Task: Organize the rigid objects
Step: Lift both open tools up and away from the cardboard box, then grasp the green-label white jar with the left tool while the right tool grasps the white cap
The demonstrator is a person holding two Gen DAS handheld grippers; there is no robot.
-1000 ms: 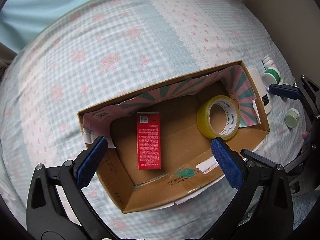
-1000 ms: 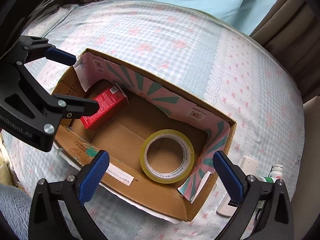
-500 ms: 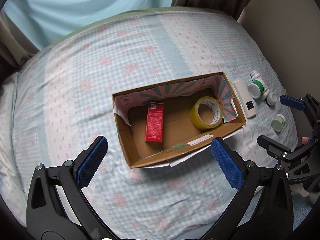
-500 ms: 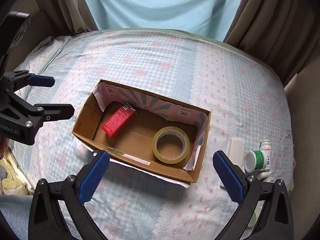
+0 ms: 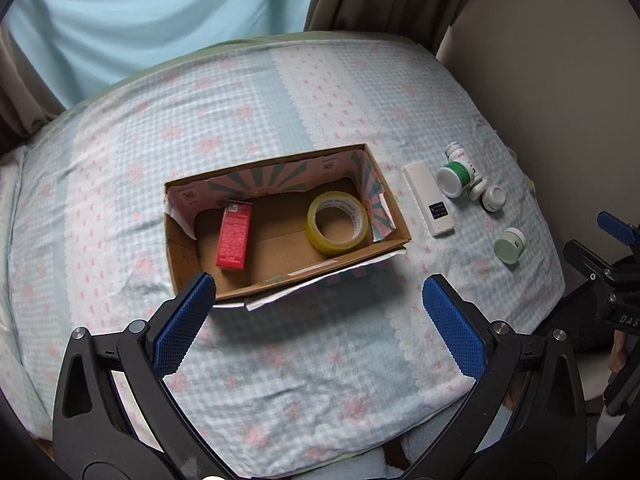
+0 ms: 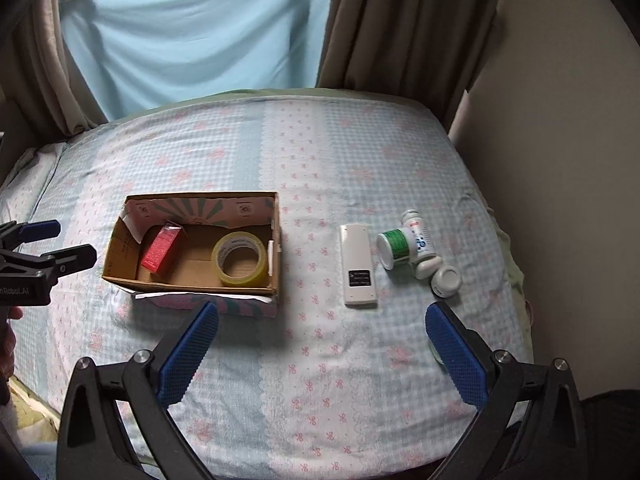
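Left wrist view: left gripper gapes wide, empty, above bare bedspread near the box edge. Box holds carton and tape. Right gripper, also wide, hangs over open cloth; remote and bottles lie right, near the bed's edge.

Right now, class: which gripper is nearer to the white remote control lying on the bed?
Right. The right gripper hangs open just in front of the remote; the left gripper sits over by the cardboard box.
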